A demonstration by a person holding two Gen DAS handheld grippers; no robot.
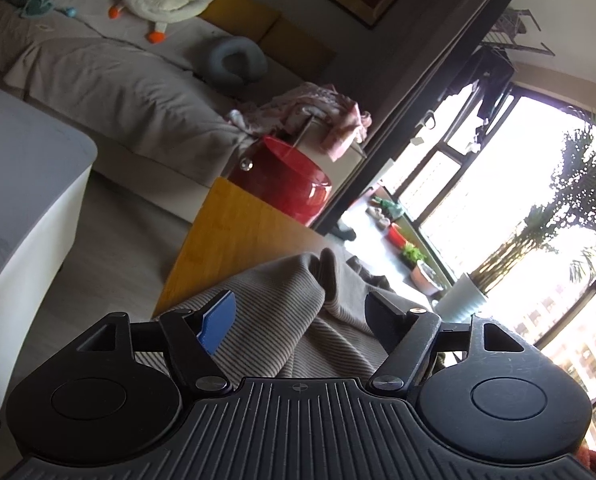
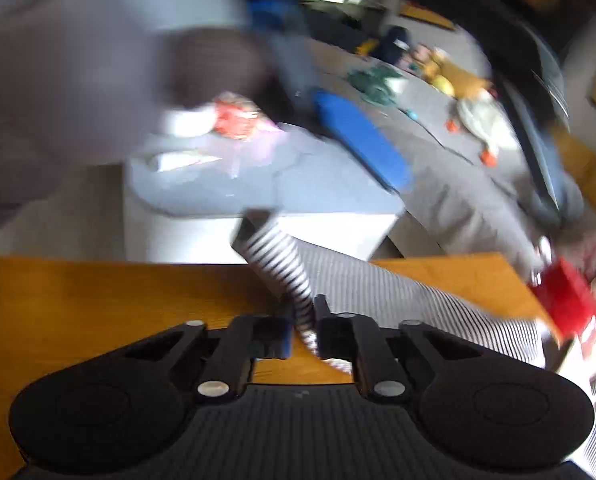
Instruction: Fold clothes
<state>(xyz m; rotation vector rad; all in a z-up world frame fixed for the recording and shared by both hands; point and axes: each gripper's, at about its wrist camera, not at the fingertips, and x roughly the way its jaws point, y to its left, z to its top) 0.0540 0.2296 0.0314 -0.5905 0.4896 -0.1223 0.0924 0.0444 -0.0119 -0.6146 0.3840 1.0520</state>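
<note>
The right gripper (image 2: pixel 302 320) sits at the bottom middle of its picture. Its two fingers are pressed together on a bunched edge of the striped cloth (image 2: pixel 378 284), and the pinched bit sticks up above them. The rest of the cloth trails off to the right across the wooden table (image 2: pixel 97 300). This picture is blurry, so the gripper looks to be moving fast.

The left gripper (image 1: pixel 300 310) is at the bottom of its picture with its fingers spread wide. It is not pinching anything. The same cloth lies rumpled between and under the fingers, with a hump of folds near the middle of the frame. Past the cloth is the table corner, then a red tub (image 1: pixel 285 176), and a grey sofa (image 1: pixel 109 80) in the upper left.

I think the step is to lift one edge and lay it over. To do it well, the right gripper should keep a firm pinch and slow down. The left gripper should grab another edge so the cloth goes flat and smooth. If not, the hump may get folded in.
</note>
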